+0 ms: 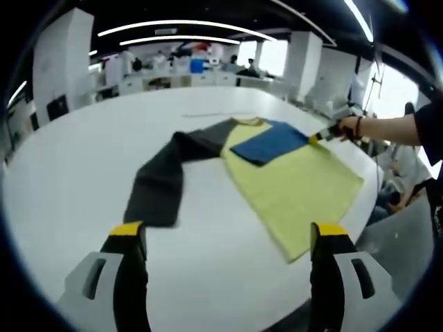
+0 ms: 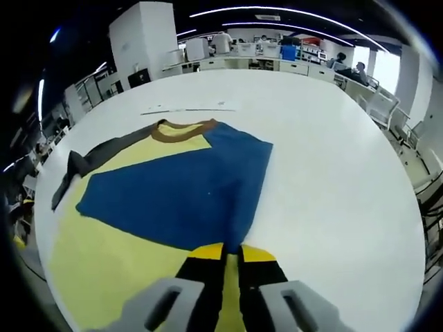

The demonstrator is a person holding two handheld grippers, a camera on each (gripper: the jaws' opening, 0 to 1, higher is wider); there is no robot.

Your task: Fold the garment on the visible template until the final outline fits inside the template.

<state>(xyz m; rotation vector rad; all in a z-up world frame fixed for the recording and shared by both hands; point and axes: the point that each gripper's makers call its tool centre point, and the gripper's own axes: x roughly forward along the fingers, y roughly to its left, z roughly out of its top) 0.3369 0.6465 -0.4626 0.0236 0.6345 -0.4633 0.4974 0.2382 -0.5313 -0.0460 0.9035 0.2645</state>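
A garment with a yellow body (image 1: 297, 187) lies flat on the white table (image 1: 83, 166). Its dark grey sleeve (image 1: 163, 180) stretches out to the left. The blue sleeve (image 1: 270, 142) is folded across the chest. My left gripper (image 1: 228, 232) hangs open above the table, short of the garment, holding nothing. In the right gripper view the blue sleeve (image 2: 180, 194) covers the yellow body (image 2: 90, 270) below the brown collar (image 2: 183, 130). My right gripper (image 2: 232, 252) is shut on the blue sleeve's near edge. That right gripper (image 1: 322, 136) also shows at the garment's right side.
Thin pale marks (image 2: 187, 108) run across the table beyond the collar. The table edge (image 1: 374, 200) curves close to the garment's right side, where a person's hand (image 1: 349, 128) reaches in. Desks and seated people (image 2: 346, 66) stand far behind.
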